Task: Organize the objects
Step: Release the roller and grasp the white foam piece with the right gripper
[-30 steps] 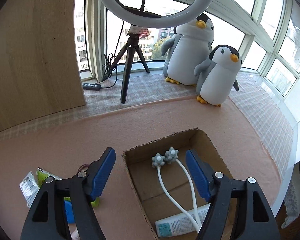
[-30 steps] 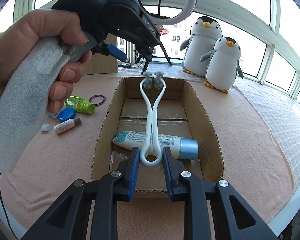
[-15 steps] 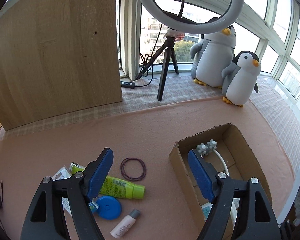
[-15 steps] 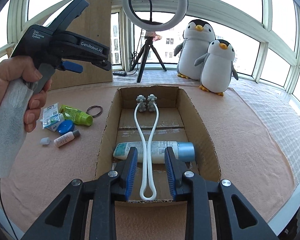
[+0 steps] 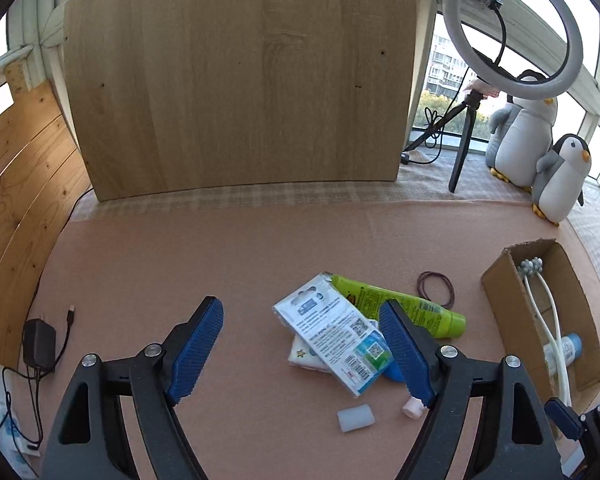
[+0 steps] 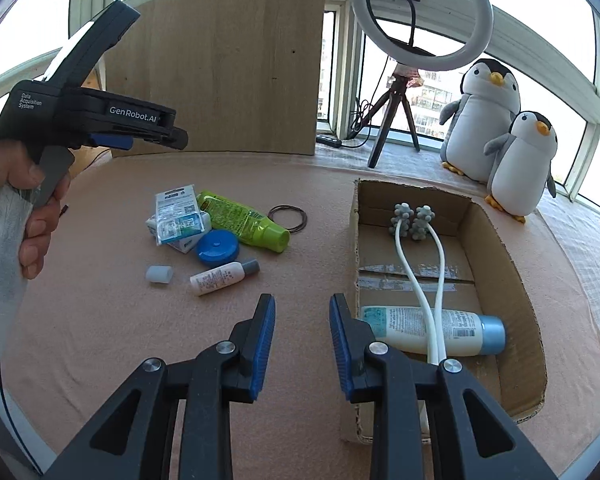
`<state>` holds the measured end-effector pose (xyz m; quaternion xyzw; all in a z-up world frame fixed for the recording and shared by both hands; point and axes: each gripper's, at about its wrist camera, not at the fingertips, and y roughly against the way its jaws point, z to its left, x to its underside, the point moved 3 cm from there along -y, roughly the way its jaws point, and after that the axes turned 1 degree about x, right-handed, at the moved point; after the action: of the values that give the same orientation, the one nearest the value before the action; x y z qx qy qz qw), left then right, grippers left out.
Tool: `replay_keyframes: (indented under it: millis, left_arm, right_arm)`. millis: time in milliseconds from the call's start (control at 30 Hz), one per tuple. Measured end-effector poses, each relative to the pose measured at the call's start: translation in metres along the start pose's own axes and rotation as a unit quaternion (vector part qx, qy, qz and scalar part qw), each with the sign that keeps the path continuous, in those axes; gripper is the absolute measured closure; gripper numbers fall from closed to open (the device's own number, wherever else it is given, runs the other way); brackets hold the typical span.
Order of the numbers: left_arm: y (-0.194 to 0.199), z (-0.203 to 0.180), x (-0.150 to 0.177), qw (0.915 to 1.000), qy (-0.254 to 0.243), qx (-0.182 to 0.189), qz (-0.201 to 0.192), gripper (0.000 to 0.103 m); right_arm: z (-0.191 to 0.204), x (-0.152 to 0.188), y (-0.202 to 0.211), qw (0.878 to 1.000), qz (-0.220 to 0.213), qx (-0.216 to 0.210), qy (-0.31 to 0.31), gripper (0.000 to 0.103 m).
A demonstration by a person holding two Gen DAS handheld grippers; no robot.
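**A:** Where do the loose items lie?

**B:** In the centre-left of the right wrist view, a heap on the pink-covered table (image 6: 100,320): a sachet pack (image 6: 178,218), a green tube (image 6: 244,220), a blue round lid (image 6: 218,248), a small white bottle (image 6: 222,278), a clear cap (image 6: 159,274) and brown hair ties (image 6: 288,218) just beside the tube.

**A:** And the cardboard box (image 6: 496,240)?

**B:** At right, holding a white roller massager (image 6: 420,248) lying across a blue-capped lotion tube (image 6: 432,330).

**A:** The tools?

**B:** The left tool (image 5: 300,354), its jaws just opened wider and parted with nothing gripped, hovers low in its own view over the sachet pack. The right tool (image 6: 302,344) stands narrowly apart and empty, bottom centre, beside the box's near left wall.
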<state>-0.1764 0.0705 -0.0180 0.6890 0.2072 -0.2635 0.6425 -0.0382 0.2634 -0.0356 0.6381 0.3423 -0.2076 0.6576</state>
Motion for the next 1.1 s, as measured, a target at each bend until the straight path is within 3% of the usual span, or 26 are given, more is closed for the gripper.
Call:
replay_keyframes:
  millis: [400, 867, 1100]
  left_arm:
    - [0.025, 0.108, 0.058, 0.9968, 0.067, -0.039, 0.017, 0.016]
    - [0.021, 0.148, 0.106, 0.9913, 0.116, -0.041, 0.048, 0.016]
    - [0.014, 0.157, 0.111, 0.9893, 0.126, -0.045, 0.058, 0.016]
  right_arm:
    - [0.095, -0.007, -0.033, 0.995, 0.044, -0.070, 0.063, 0.074]
    - [0.130, -0.002, -0.098, 0.987, 0.108, -0.104, 0.066, 0.072]
    - [0.139, -0.013, -0.115, 0.988, 0.098, -0.100, 0.066, 0.067]
